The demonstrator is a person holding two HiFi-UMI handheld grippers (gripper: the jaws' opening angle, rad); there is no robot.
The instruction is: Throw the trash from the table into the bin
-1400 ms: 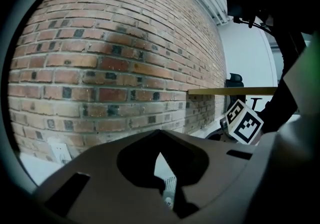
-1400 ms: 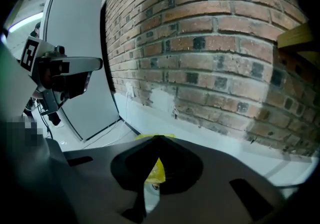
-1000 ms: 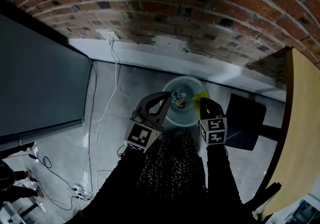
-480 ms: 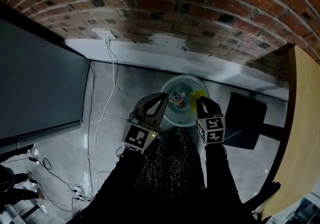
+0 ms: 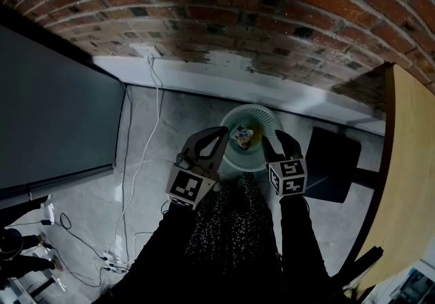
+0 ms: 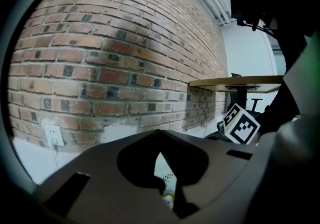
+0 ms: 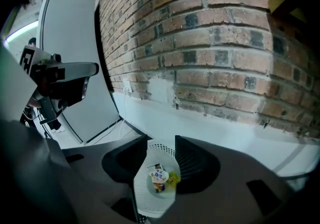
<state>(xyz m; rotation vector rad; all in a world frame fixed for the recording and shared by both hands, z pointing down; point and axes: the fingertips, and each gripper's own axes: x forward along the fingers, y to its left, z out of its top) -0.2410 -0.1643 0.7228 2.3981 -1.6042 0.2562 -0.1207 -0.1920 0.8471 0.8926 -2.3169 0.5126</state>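
A white mesh bin (image 5: 233,121) stands on the floor by the brick wall. Inside lie a white-and-blue wrapper (image 5: 242,135) and a yellow scrap (image 5: 258,136). My right gripper (image 5: 274,144) hangs over the bin's right rim; its jaws are opening with nothing between them. In the right gripper view the bin (image 7: 150,203), the wrapper (image 7: 159,175) and the yellow scrap (image 7: 173,178) show through the gap of the right gripper (image 7: 161,140). My left gripper (image 5: 221,132) is held at the bin's left rim, shut and empty. The left gripper (image 6: 159,135) faces the brick wall.
A large dark panel (image 5: 47,112) leans at the left. A white cable (image 5: 146,112) runs down from a wall socket (image 5: 146,47). A wooden table edge (image 5: 408,160) curves along the right, with a black base (image 5: 333,163) beside the bin. More cables (image 5: 81,255) lie at lower left.
The right gripper's jaws have parted. The yellow scrap that was at its tips now lies in the bin. Both grippers have stayed where they were.
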